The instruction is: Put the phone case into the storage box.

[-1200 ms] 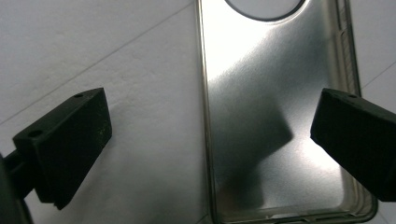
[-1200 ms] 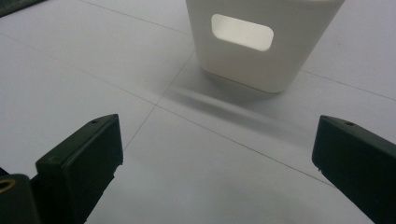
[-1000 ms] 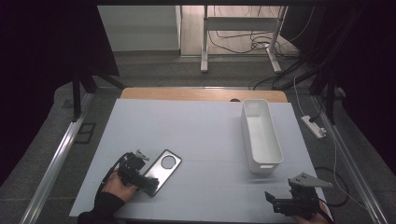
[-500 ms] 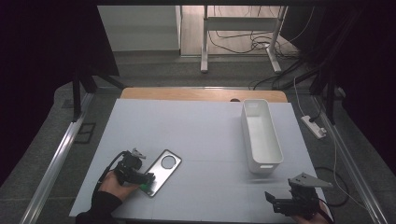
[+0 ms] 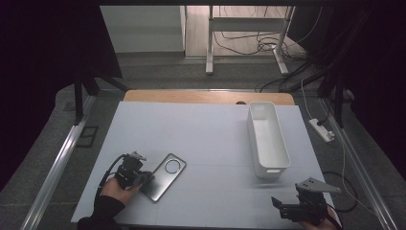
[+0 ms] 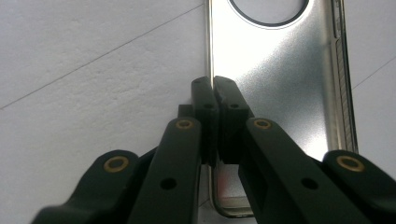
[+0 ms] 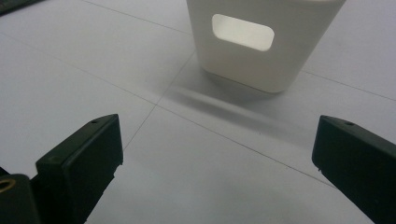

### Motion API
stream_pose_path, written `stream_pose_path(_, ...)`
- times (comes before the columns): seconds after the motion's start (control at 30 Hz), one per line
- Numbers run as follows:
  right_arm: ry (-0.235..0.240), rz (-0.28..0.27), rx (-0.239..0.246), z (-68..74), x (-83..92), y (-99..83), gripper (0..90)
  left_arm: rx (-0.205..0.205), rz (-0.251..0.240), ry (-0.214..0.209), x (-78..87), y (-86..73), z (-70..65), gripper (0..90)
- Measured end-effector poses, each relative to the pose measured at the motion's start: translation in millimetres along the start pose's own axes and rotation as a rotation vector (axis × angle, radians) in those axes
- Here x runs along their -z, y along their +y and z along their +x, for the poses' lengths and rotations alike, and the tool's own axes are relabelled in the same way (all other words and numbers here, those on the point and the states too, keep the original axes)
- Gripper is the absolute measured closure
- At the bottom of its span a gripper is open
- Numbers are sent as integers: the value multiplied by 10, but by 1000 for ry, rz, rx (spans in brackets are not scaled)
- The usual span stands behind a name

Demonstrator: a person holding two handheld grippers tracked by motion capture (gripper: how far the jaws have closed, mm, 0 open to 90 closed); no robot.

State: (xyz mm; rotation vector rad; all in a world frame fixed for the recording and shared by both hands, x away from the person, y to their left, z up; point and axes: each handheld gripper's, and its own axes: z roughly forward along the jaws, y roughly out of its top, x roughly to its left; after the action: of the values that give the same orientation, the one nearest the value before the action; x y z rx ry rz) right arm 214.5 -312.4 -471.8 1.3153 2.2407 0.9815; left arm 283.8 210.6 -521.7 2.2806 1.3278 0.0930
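Observation:
A silvery phone case (image 5: 166, 175) with a round camera hole lies flat on the white table top at the front left. My left gripper (image 5: 142, 178) sits at its near-left end, held by a hand in a dark sleeve. In the left gripper view the jaws (image 6: 214, 86) have just been closing and now stand together, pinched on the raised left rim of the phone case (image 6: 280, 74). My right gripper (image 5: 287, 197) rests at the front right corner, open, with bare table between its jaws (image 7: 217, 144). It faces the short end of a white bin (image 7: 261, 56).
The long white bin (image 5: 285, 154) stands lengthwise at the right of the white table top (image 5: 201, 129). A wooden strip (image 5: 191, 97) edges the far side. Metal rails run along both sides, and cables and a power strip (image 5: 321, 130) lie on the floor at right.
The left gripper's jaws have gone from wide apart to together on the phone case's edge, with a slight shift of the hand. The right gripper and the bin have stayed where they were.

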Motion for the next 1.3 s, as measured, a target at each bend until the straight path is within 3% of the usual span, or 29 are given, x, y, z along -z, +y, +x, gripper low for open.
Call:
stream_pose_path(0.2, -1, 2, 3, 5, -2, 2, 22, 4, -4, -7, 8, -8, 16, 889)
stream_pose_path(0.27, -1, 3, 2, 3, -1, 2, 22, -1, -14, 21, 19, -4, 7, 890)
stream_pose_path(0.3, -1, 2, 1, 2, -1, 2, 22, -1, -24, 27, 34, -1, 4, 890)
stream_pose_path(0.43, 0, 4, 2, 2, -2, 2, 22, 24, -116, -14, 136, -1, 10, 891)
stream_pose_path(0.5, -1, 4, 2, 2, -2, 2, 22, 23, -135, -13, 153, -2, -6, 891)
stream_pose_path(0.63, -1, 3, 3, 5, -2, 2, 22, 9, -171, -4, 180, -1, -43, 890)
stream_pose_path(0.8, 4, 4, 6, 6, -3, 3, 21, -20, -249, -2, 253, 8, -107, 890)
stream_pose_path(1.03, 16, 8, 24, 14, -6, 8, 0, -18, -337, -10, 319, 1, -164, 890)
stream_pose_path(1.3, 64, -30, 64, 33, 10, 14, 0, -39, -369, -19, 331, 10, -264, 889)
